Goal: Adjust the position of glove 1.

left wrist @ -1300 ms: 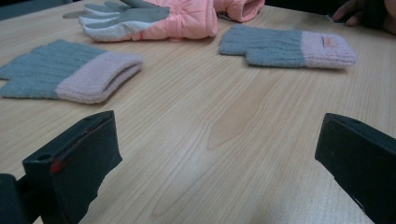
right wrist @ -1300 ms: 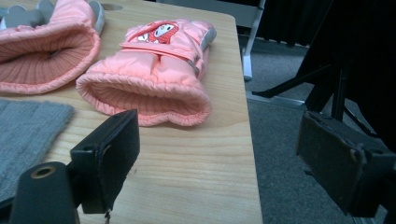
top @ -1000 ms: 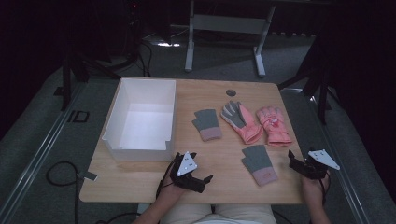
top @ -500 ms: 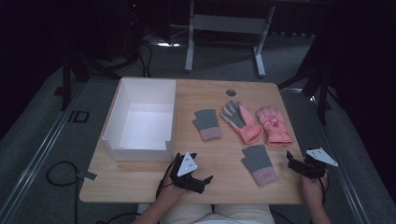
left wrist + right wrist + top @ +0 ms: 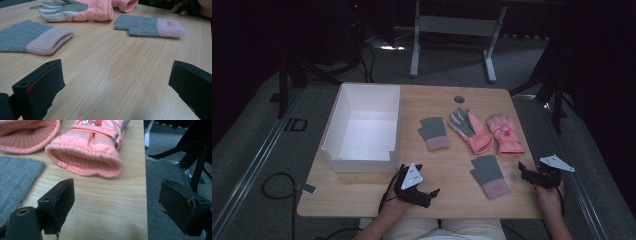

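High view: a wooden table carries a white box at left, one grey knit glove mid-table, two pink padded gloves to its right, and a second grey knit glove near the front edge. The left gripper rests by the front edge just below the box; the right gripper sits at the table's right edge. Against the frames a moment earlier, almost nothing has shifted (the right gripper moved very slightly), which suggests no pick has begun.

Left gripper view: its jaws stand wide apart over bare wood, nothing between them; both grey gloves lie ahead.

Right gripper view: jaws likewise wide apart and empty, facing the open cuff of a pink glove, one jaw past the table edge.
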Tool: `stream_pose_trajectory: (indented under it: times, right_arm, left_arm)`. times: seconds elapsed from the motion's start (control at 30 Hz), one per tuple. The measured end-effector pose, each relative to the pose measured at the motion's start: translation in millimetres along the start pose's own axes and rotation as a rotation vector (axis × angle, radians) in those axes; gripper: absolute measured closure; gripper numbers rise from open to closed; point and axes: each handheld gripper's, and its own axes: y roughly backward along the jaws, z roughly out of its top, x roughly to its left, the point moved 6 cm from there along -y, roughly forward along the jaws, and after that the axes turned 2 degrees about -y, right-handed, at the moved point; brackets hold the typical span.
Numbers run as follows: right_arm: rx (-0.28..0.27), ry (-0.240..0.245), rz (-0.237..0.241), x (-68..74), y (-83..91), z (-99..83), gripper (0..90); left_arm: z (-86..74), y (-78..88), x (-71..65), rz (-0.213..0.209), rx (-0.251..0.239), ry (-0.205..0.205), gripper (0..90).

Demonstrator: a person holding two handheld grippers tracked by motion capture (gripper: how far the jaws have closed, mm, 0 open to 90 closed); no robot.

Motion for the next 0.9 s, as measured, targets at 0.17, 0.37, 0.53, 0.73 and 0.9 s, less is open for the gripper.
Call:
stream_pose_trajectory:
  times: [0.17, 0.37, 0.53, 0.73, 0.9]
  right_arm:
    - [0.003, -0.008, -0.019, -0.7, 2.3, 5.2, 13.5]
    - [0.018, -0.034, -0.040, -4.1, 6.0, 11.1, 13.5]
    - [0.022, -0.035, -0.057, -3.6, 7.1, 16.8, 13.5]
    - [0.019, -0.049, -0.045, 1.9, 11.0, 30.0, 13.5]
    - [0.015, -0.060, -0.021, 7.1, 16.1, 49.0, 12.8]
  left_arm:
    - [0.0, 0.1, 0.1, 0.000, -0.002, 0.003, 0.0]
    - [0.0, 0.0, 0.0, -0.001, -0.001, 0.001, 0.0]
    - [0.0, 0.0, 0.2, -0.001, -0.001, 0.002, 0.0]
    - [0.0, 0.1, 0.2, 0.000, -0.001, 0.003, 0.0]
    - [0.0, 0.0, 0.0, 0.001, -0.001, -0.001, 0.0]
